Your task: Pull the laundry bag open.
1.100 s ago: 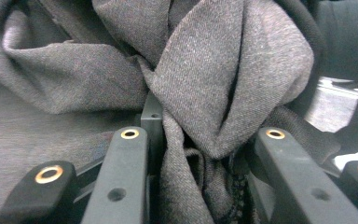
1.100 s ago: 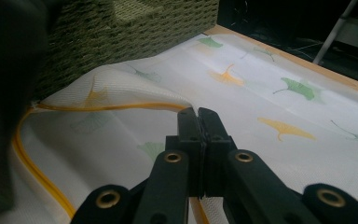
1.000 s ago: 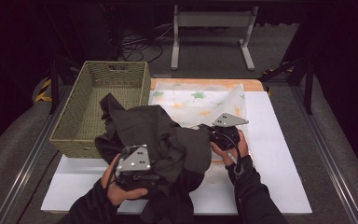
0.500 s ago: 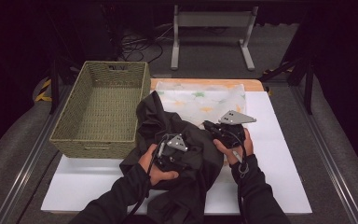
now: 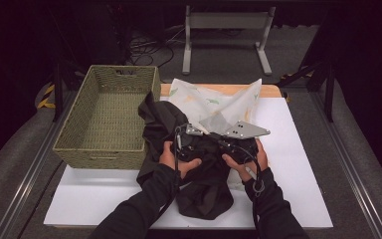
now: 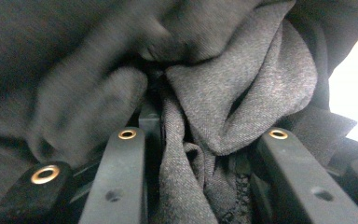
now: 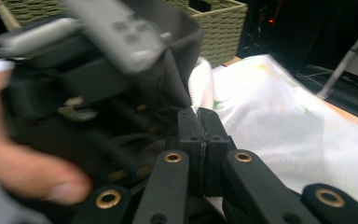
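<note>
Two grippers meet over a dark garment (image 5: 199, 164) on the white table (image 5: 298, 149) in the high view, beside the wicker basket (image 5: 104, 119) and overlapping a pale printed cloth (image 5: 219, 102). I judge this a folding or gathering step; its long axis runs from the basket's corner toward the person.

The left gripper (image 6: 205, 163) view has its jaws apart with dark folds bunched between them.

The right gripper (image 7: 199, 135) view has jaws pressed together; next comes a firm pinch.
</note>
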Motion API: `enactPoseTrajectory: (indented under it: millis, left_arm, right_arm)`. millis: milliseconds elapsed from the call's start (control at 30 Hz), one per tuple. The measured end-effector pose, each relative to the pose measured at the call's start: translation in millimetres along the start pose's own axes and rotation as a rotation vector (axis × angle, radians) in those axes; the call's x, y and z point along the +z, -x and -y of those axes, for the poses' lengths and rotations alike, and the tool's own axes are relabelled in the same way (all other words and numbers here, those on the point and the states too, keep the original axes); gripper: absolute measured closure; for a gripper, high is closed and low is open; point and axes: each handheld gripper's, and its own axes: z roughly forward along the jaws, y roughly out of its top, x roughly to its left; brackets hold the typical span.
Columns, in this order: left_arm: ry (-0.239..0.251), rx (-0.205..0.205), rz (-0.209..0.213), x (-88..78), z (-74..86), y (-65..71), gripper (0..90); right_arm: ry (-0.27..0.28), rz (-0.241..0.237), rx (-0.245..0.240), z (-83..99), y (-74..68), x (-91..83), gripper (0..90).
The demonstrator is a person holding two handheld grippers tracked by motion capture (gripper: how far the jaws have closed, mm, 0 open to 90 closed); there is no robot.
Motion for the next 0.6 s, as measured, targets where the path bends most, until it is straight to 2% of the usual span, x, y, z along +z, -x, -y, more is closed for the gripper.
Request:
enactPoseTrajectory:
  millis: [67, 133, 233, 300, 333, 367, 400, 433, 467, 500, 533, 567, 600]
  left_arm:
    - [0.029, -0.042, -0.016, 5.1, -2.5, -6.6, 64.9]
    - [0.035, -0.056, -0.002, 7.2, -3.0, -10.3, 61.1]
    - [0.081, -0.014, 0.037, 3.2, 0.5, -9.4, 49.2]
    - [0.109, 0.039, 0.085, -4.1, 4.3, -6.9, 39.6]
    - [0.112, 0.089, 0.107, -10.7, 6.6, -5.5, 34.8]
    - [0.107, 0.112, 0.110, -15.0, 8.4, -4.3, 30.3]
    - [0.071, 0.149, 0.143, -22.9, 10.7, -2.5, 26.7]
    - [0.058, 0.181, 0.153, -29.6, 12.8, -0.5, 23.5]
    - [0.051, 0.261, 0.130, -43.2, 17.2, 3.8, 24.4]
    - [0.031, 0.324, 0.126, -53.5, 20.5, 5.6, 24.5]
    - [0.018, 0.354, 0.149, -63.5, 24.0, 5.8, 20.0]
    - [0.026, 0.382, 0.157, -73.1, 28.5, 5.8, 16.5]
    - [0.039, 0.418, 0.141, -82.7, 36.9, 5.6, 17.1]
  right_arm:
    - [-0.011, -0.017, -0.011, 0.6, -4.0, 2.4, 89.7]
    - [-0.033, -0.019, -0.020, 3.6, -5.6, 5.2, 89.6]
    - [-0.044, -0.012, -0.005, 9.4, -1.0, 7.6, 89.7]
    - [-0.053, -0.004, -0.002, 12.5, 2.5, 8.6, 89.7]
    - [-0.054, -0.001, 0.003, 13.9, 3.9, 8.8, 89.7]
    - [-0.058, 0.002, 0.003, 15.3, 5.2, 8.9, 89.7]
    - [-0.060, 0.006, 0.004, 16.0, 6.0, 8.8, 89.7]
    - [-0.060, 0.009, 0.009, 17.0, 7.2, 8.3, 89.7]
    - [-0.062, 0.010, 0.011, 17.5, 7.5, 7.8, 89.7]
    - [-0.063, 0.012, 0.008, 18.1, 7.5, 6.6, 89.6]
    - [-0.064, 0.013, 0.005, 18.5, 7.2, 5.3, 89.6]
    - [-0.065, 0.014, 0.002, 19.0, 7.0, 4.2, 89.6]
    - [-0.067, 0.014, 0.004, 20.0, 7.1, 3.4, 89.6]
